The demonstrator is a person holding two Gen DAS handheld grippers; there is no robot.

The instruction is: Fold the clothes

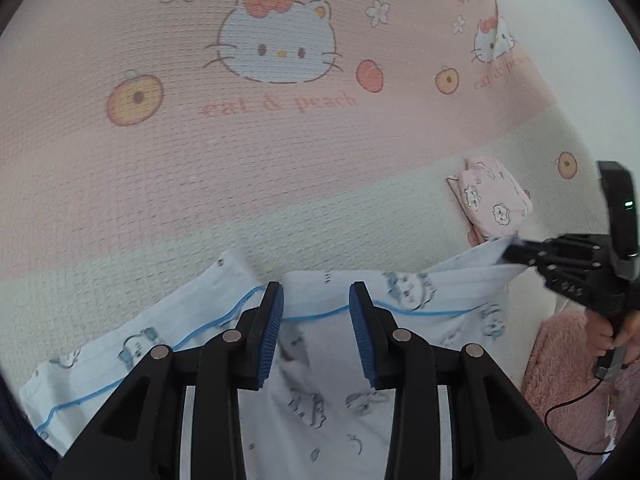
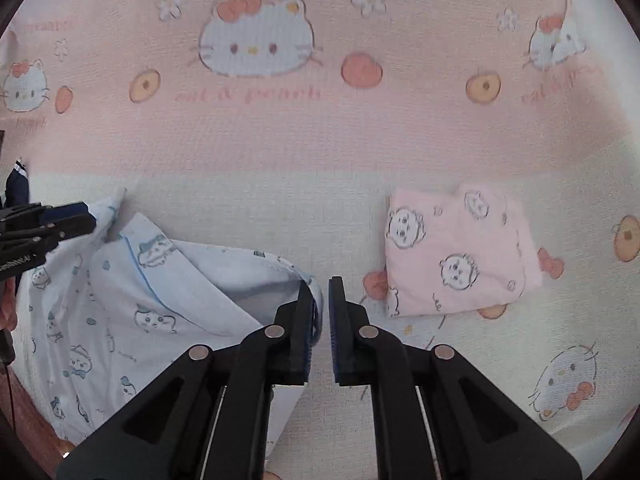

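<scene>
From the left: the left tool points steeply down over the pale blue garment, its blue-padded fingers standing about half apart. Printed cloth with a thin blue trim line lies between and beneath them; whether the pads press on it I cannot tell — they look clear of the fabric on both sides. In the right wrist view the same tool comes in from the left edge, level with a raised fold of the garment.

The garment sprawls crumpled on the bed sheet, which is pink with cat faces and peaches above, cream below.

Further right, the right tool also tilts sharply downward, jaws nearly together and pinching the blue-trimmed edge of the garment. The left wrist view shows it gripping a lifted corner, held by a hand above a fuzzy pink sleeve.

Rightmost, a folded pink garment with cartoon faces lies flat on the cream band, apart from both tools.
</scene>
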